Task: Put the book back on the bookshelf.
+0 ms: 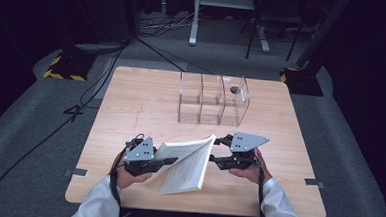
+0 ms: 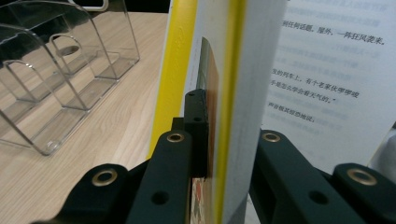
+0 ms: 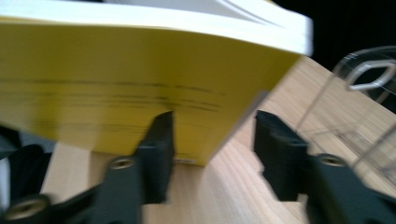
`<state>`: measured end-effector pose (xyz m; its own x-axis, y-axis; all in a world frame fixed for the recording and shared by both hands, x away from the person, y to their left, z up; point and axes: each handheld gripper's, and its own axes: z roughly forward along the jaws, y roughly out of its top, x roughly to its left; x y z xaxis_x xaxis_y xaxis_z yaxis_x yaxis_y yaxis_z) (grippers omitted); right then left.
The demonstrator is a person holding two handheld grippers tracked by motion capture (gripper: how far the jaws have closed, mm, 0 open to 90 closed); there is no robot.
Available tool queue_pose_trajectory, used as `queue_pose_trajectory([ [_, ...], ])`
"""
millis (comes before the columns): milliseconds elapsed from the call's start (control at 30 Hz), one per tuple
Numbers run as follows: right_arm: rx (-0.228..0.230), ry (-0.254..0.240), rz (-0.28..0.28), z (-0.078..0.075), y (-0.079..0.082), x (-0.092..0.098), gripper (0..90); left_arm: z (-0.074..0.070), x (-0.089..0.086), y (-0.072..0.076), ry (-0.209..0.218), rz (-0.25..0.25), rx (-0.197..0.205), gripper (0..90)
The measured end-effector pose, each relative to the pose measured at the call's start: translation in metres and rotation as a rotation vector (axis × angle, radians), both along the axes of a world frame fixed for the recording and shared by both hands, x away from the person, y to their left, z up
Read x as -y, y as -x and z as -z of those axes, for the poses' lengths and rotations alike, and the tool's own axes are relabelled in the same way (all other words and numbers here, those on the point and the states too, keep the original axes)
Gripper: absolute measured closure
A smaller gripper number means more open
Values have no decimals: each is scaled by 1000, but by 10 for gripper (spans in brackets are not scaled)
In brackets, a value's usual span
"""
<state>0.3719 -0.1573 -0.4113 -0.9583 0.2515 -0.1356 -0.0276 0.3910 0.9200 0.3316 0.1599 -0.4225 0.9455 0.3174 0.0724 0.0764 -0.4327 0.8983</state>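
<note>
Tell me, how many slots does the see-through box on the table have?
3. The clear organizer stands at the far side of the table, its slots side by side: left, middle, right. Glare could hide a divider.

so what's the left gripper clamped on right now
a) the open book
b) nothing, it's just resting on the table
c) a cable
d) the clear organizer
a: in the left gripper view the left gripper has its jaws shut on a wad of pages and the yellow-edged cover of the book, while the clear organizer stands apart, farther back on the table.
</note>
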Motion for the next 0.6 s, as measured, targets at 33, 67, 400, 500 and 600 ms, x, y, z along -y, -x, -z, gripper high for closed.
queue_pose_trajectory([
  [33, 14, 8, 8, -1, 1, 0, 528, 0, 1, 0, -4, 4, 3, 824],
  [67, 16, 13, 14, -1, 2, 1, 542, -1, 2, 0, -10, 6, 7, 824],
  [400, 35, -7, 40, -8, 12, 25, 573, 1, 23, -10, 50, 70, -21, 824],
  [500, 44, -25, 57, -18, 20, 44, 578, 1, 38, -14, 63, 92, -30, 821],
  [600, 52, -40, 75, -24, 22, 53, 591, 3, 47, -18, 55, 90, -34, 818],
])
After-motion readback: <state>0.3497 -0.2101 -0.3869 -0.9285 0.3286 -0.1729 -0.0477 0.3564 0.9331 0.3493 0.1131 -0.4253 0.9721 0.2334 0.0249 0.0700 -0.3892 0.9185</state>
